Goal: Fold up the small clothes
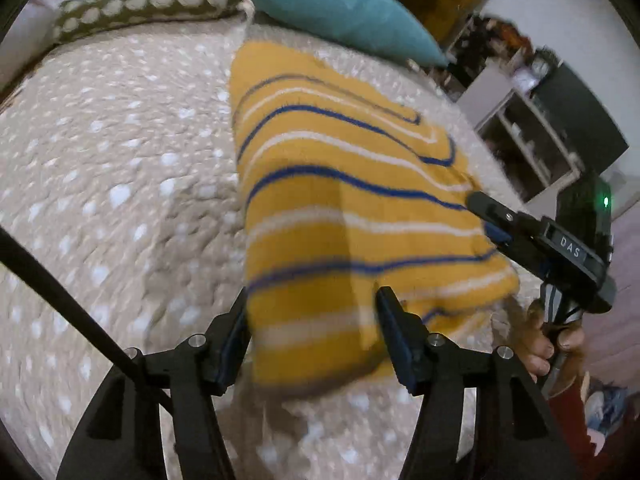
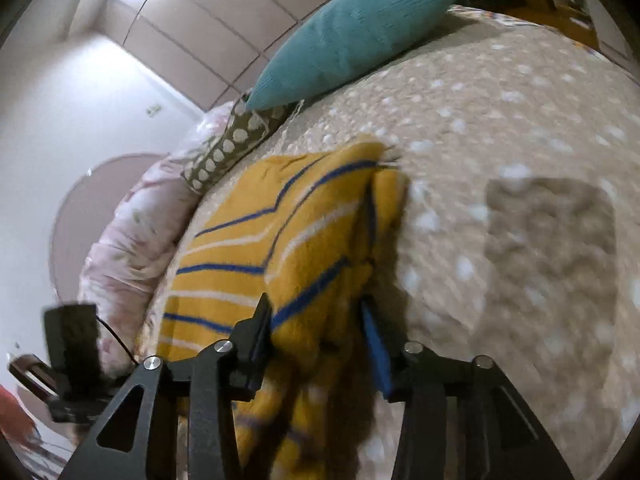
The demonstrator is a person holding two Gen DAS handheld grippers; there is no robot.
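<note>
Both my grippers, left (image 1: 312,334) and right (image 2: 316,332), gaped around the half-folded sweater (image 1: 352,216); more folding remained.

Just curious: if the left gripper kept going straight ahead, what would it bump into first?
Most likely the yellow striped garment: the open left gripper already straddles its near edge. Farther along lies the teal pillow.

Matte black left gripper (image 1: 312,336), blue-padded jaws, silver screws, right gripper (image 1: 486,216) labelled "DAS", green LED

My matt black plastic claws (image 1: 312,336) work a fuzzy knit sweater (image 1: 352,208) on a puckered, quilted cloth bedspread (image 1: 120,184).
</note>
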